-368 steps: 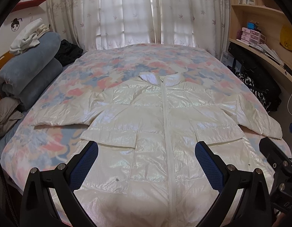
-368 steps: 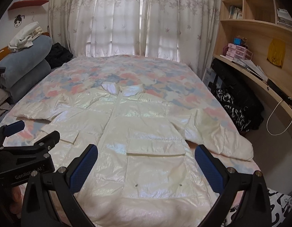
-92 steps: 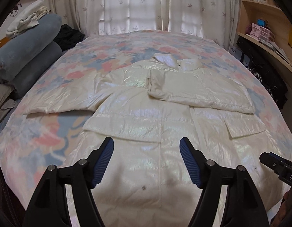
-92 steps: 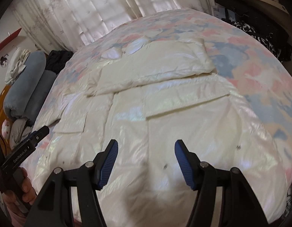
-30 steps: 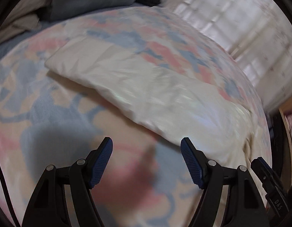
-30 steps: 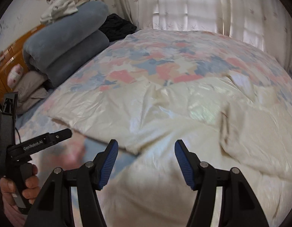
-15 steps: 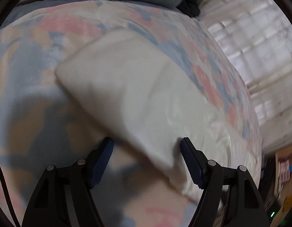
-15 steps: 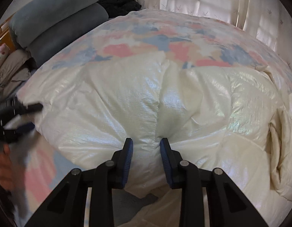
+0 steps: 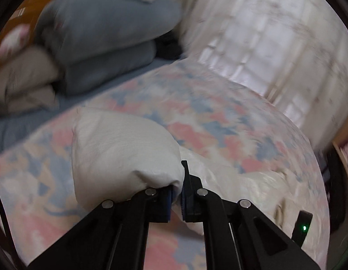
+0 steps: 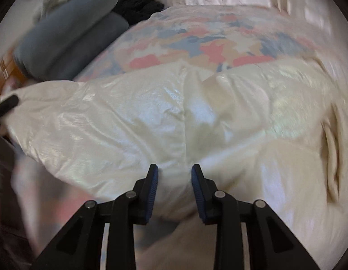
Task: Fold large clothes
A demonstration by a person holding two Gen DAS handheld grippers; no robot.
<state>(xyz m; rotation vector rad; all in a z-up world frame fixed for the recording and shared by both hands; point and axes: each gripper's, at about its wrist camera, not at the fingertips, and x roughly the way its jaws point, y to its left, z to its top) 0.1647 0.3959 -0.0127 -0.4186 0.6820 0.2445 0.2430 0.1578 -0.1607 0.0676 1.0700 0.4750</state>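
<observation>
A: Since both tools stood spread and empty half a second to a second back, what goes on the sheet now?

B: Item one, left gripper (image 9: 176, 199): jaws pressed nearly together, pinching the cuff end of the sleeve (image 9: 126, 153), which bulges over the left pad. A second ago they hung wide above it.

A: Item two?

B: Right gripper (image 10: 175, 180): pinching a pucker of the white puffer jacket (image 10: 219, 117) where sleeve meets body. Jaws narrow, not fully together. Half a second ago the pinch was already on.

A: Location of the garment?

B: On the bed (image 10: 214, 36), toward its near edge; sleeve pointing at the side where the rolled grey bedding (image 9: 106, 36) is stacked.

A: Bearing on the task?

B: Judged: both ends of the remaining sleeve are secured, so it can be carried across the chest. Blur prevents confirming a lift.
</observation>
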